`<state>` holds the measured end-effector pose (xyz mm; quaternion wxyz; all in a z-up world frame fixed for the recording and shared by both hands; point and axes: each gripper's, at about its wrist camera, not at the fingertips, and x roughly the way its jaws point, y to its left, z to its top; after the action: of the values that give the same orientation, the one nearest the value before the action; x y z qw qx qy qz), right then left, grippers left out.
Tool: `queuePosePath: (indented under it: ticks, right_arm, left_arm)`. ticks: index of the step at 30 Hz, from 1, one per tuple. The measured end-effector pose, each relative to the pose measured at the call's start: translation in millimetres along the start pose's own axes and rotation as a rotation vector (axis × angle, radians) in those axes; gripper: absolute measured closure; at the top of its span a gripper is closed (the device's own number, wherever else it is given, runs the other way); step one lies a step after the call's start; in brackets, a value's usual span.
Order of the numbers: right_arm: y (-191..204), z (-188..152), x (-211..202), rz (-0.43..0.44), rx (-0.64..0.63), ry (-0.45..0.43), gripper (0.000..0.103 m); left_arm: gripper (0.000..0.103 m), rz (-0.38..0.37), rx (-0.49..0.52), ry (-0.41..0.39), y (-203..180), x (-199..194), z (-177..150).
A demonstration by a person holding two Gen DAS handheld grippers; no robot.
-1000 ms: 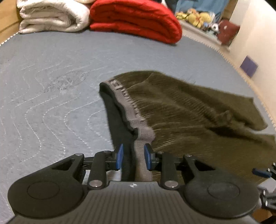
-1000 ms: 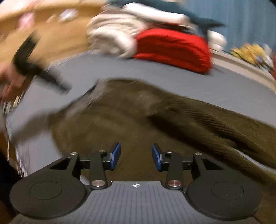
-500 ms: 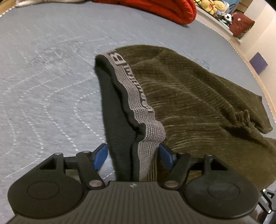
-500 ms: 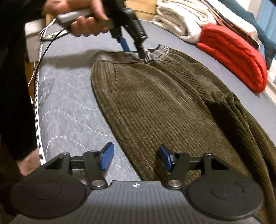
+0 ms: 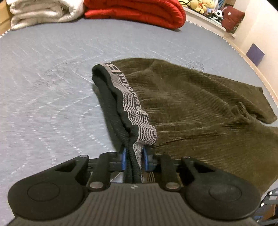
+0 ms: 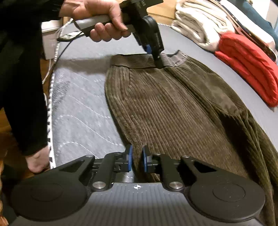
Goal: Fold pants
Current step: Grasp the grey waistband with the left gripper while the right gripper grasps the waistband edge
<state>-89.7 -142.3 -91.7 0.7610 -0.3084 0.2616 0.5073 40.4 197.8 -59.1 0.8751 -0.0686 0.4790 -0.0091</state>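
1. Olive corduroy pants (image 6: pixel 173 111) spread flat across a grey quilted mattress (image 5: pixel 52 87), legs trailing off to the right in both views.
2. Left tongs (image 5: pixel 133 160) closing on the pants' waistband (image 5: pixel 132 107), blue pads pressed against the bunched elastic at its near end.
3. Right tongs (image 6: pixel 137 160) closing too, a fold of the corduroy side edge pinched between the blue pads.
4. Held from above by a bare hand (image 6: pixel 102 19) with a dark sleeve, seen in the right wrist view: the left tongs biting the waistband there.
5. Woven lettering along the grey waistband, dark on grey; a large "B" or "E" shape at the far end, the rest too distorted to read.
6. Small white print on the left tongs' black body in the right wrist view, illegible.
7. Stacked at the mattress's far end: a folded red blanket (image 5: pixel 135 12) beside a folded white blanket (image 5: pixel 43 12).
8. Plush toys (image 5: pixel 205 7) on a ledge further back.
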Motion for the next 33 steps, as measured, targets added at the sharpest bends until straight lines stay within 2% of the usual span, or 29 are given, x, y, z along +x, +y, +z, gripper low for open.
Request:
queuePosePath:
  ticks: [3,5,9,12,14,16,18,20,22,25,27,29,32,33]
  right_arm:
    - [8,8,-5,0.073,-0.007,-0.019,0.092]
    - [19,14,-5,0.115,-0.025,-0.025,0.092]
    - [44,25,1,0.13,-0.072,-0.013,0.092]
    - [46,25,9,0.07,-0.04,0.0,0.089]
    - [40,25,8,0.079,0.028,0.008,0.086]
    - [34,26,-3,0.062,0.055,-0.021,0.081]
    - [21,24,-22,0.026,0.105,-0.065,0.059]
    - [1,18,-43,-0.013,0.185,-0.111,0.051]
    - [-26,9,-66,-0.083,0.277,-0.141,0.05]
    - [-68,-19,-96,-0.204,0.424,-0.157,0.048]
    - [-95,-45,-113,-0.312,0.519,-0.13,0.045]
    - [-118,-70,-125,-0.412,0.612,-0.067,0.042]
    - [-146,-107,-138,-0.504,0.754,0.031,0.038]
    - [-152,-121,-139,-0.518,0.799,0.061,0.037]
  left_arm:
    - [0.087,0.034,0.02,-0.002,11,-16,-9]
    - [0.087,0.03,0.006,0.009,23,-25,-15]
    - [0.088,0.053,0.027,0.047,33,-32,-26]
    - [0.071,0.088,0.006,0.063,37,-27,-27]
    - [0.071,0.101,-0.013,0.011,36,-36,-20]
    - [0.07,0.11,0.009,-0.077,28,-51,-11]
    - [0.07,0.071,0.049,-0.137,14,-63,-7]
    - [0.07,-0.002,0.101,-0.144,-8,-64,-6]
    - [0.07,-0.042,0.188,-0.139,-34,-60,-9]
    - [0.069,-0.079,0.374,-0.121,-79,-50,-22]
    - [0.069,-0.103,0.475,-0.099,-102,-40,-35]
    - [0.069,-0.108,0.554,-0.055,-119,-27,-46]
    - [0.068,-0.056,0.619,0.062,-126,3,-62]
    - [0.064,-0.035,0.626,0.083,-124,9,-66]
